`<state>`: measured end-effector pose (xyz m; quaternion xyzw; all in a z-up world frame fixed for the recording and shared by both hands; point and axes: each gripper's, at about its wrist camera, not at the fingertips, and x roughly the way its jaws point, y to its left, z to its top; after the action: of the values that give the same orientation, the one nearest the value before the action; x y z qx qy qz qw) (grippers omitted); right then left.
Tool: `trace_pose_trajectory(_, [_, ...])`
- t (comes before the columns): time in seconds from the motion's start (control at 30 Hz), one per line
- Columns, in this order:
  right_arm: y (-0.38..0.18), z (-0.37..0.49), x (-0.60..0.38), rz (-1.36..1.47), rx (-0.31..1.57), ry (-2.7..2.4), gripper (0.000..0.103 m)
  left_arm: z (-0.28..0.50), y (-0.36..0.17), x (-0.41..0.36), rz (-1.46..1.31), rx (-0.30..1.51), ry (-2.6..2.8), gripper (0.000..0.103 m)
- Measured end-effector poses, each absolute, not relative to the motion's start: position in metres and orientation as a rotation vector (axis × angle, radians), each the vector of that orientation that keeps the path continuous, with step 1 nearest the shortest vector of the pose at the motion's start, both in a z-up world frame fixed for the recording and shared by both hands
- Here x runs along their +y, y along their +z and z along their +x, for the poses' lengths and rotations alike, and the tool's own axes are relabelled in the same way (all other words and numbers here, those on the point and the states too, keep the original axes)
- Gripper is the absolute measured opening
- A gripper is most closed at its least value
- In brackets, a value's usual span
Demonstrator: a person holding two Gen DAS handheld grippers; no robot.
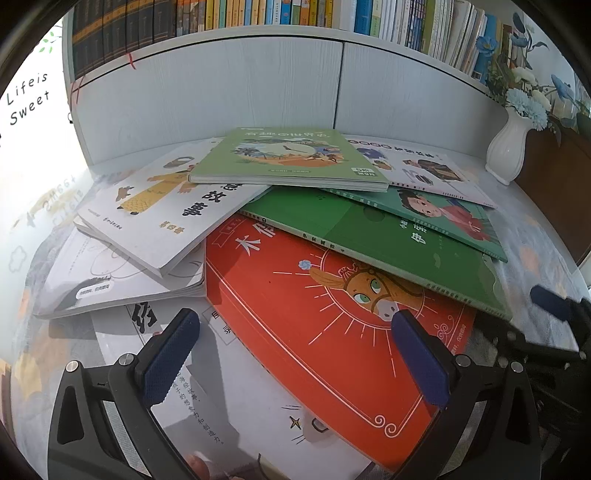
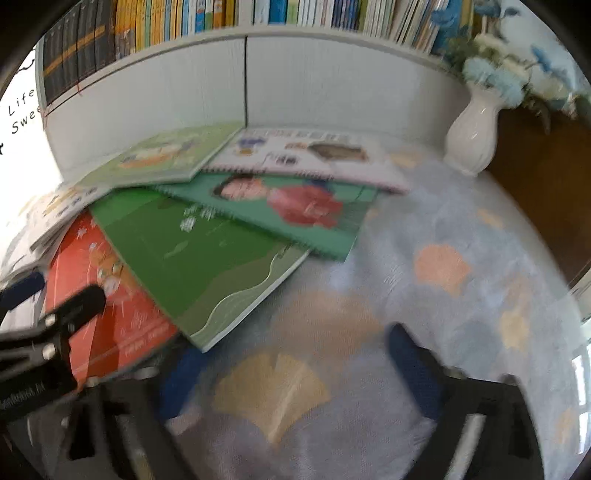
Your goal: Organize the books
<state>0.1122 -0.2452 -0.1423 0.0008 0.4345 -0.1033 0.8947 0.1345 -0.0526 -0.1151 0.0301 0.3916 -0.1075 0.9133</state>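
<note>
Leaf-print tablecloth (image 2: 443, 229) lies bare right of our book pile (image 1: 295, 206); wall reads "Life is Sweet". We hold left gripper (image 1: 295, 347) and right gripper (image 2: 295, 373) spread, empty.

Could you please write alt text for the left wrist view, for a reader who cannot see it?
The open left gripper hovers over a red picture book in a messy pile of children's books, below a packed bookshelf; a white vase stands at right.
</note>
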Motion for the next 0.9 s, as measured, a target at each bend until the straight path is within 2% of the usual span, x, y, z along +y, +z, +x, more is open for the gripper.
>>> trace_pose_trajectory(0.07, [-0.142, 0.115, -0.246, -0.026, 0.892, -0.242, 0.080, 0.135, -0.115, -0.053, 0.061, 0.807, -0.222, 0.103])
trace_pose_trajectory(0.1, [-0.141, 0.115, -0.247, -0.021, 0.886, -0.238, 0.071, 0.134, -0.115, -0.052, 0.062, 0.807, -0.222, 0.103])
trace_pose_trajectory(0.17, [-0.135, 0.113, -0.247, -0.025, 0.849, -0.218, 0.064, 0.135, -0.115, -0.053, 0.062, 0.807, -0.222, 0.103])
trace_pose_trajectory(0.33, [-0.121, 0.113, -0.227, -0.223, 0.716, -0.203, 0.063, 0.134, -0.116, -0.052, 0.061, 0.807, -0.222, 0.103])
trace_pose_trajectory(0.47, [-0.135, 0.121, -0.195, -0.534, 0.650, -0.186, 0.063, 0.135, -0.116, -0.052, 0.062, 0.807, -0.222, 0.103])
trace_pose_trajectory(0.53, [-0.137, 0.123, -0.187, -0.571, 0.637, -0.129, 0.063, 0.135, -0.116, -0.053, 0.063, 0.808, -0.222, 0.103])
trace_pose_trajectory(0.63, [-0.139, 0.125, -0.180, -0.601, 0.624, -0.012, 0.051, 0.134, -0.115, -0.052, 0.062, 0.807, -0.222, 0.103])
trace_pose_trajectory(0.7, [-0.141, 0.130, -0.180, -0.577, 0.665, 0.072, 0.023, 0.134, -0.115, -0.052, 0.062, 0.807, -0.222, 0.103])
trace_pose_trajectory(0.9, [-0.139, 0.131, -0.180, -0.541, 0.695, 0.074, 0.022, 0.134, -0.116, -0.051, 0.053, 0.805, -0.227, 0.103])
